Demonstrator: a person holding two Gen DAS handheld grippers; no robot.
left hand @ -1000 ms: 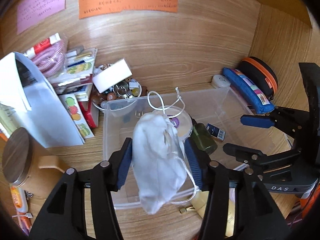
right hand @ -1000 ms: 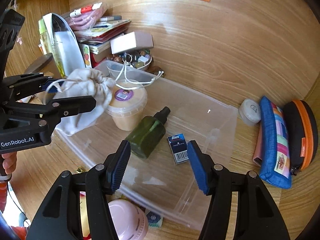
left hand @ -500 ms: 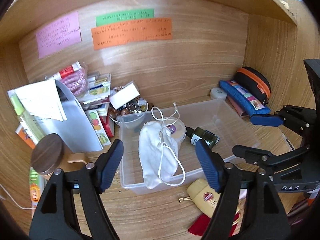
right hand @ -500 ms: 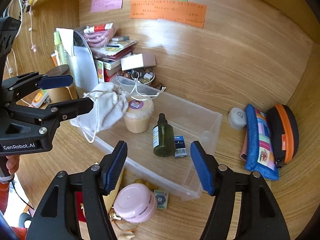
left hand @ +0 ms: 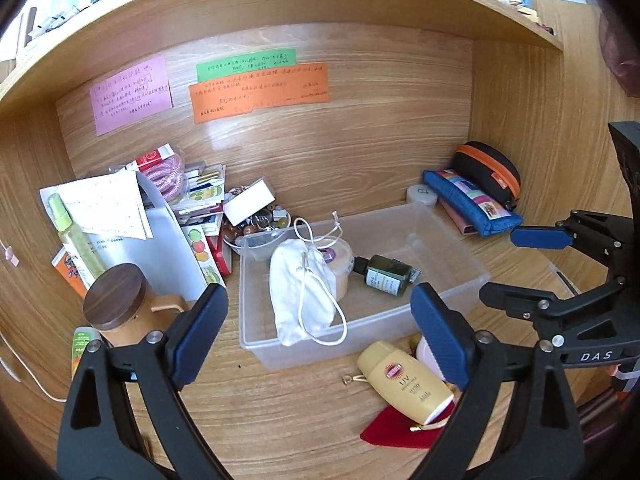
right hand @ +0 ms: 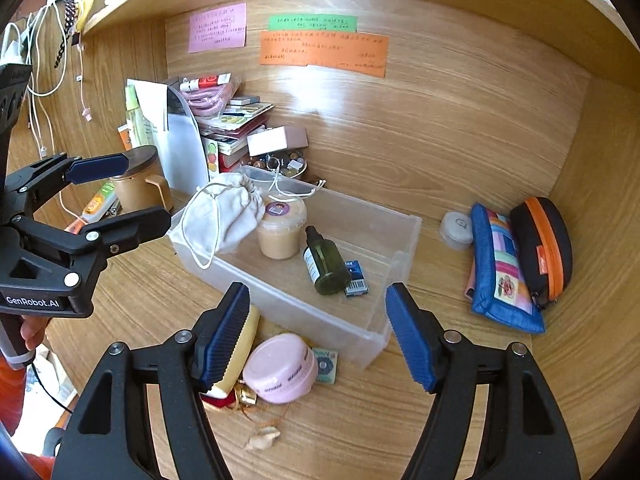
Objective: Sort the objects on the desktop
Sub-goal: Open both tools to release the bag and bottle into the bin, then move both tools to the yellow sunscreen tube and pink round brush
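Now my left gripper (left hand: 320, 332) has nothing between its blue pads (left hand: 198, 332), and its jaws are opening wide above the desk (left hand: 280, 412). My right gripper (right hand: 318, 336) is empty too, and its jaws are also opening, though less wide.

Inside the clear plastic bin (left hand: 448, 284) I see the white drawstring pouch (left hand: 298, 292). It lies at the left end of the bin and leans over the front wall, and its cord (left hand: 328, 320) hangs outside. Just behind it stands a small tub with a purple label (right hand: 280, 228). Beside the tub a dark green bottle (right hand: 326, 262) lies on its side, and a small blue packet (right hand: 356, 278) lies touching it.

On the desk in front of the bin, outside it, are a yellow sunscreen bottle (left hand: 404, 380), a pink round jar (right hand: 280, 368) and a red cloth (left hand: 396, 428) under the yellow bottle. At the right, near the wall, a blue pencil case (right hand: 502, 268) and a black case with an orange zip (right hand: 542, 244) lie side by side. At the left stands a brown mug with a wooden lid (left hand: 118, 308).
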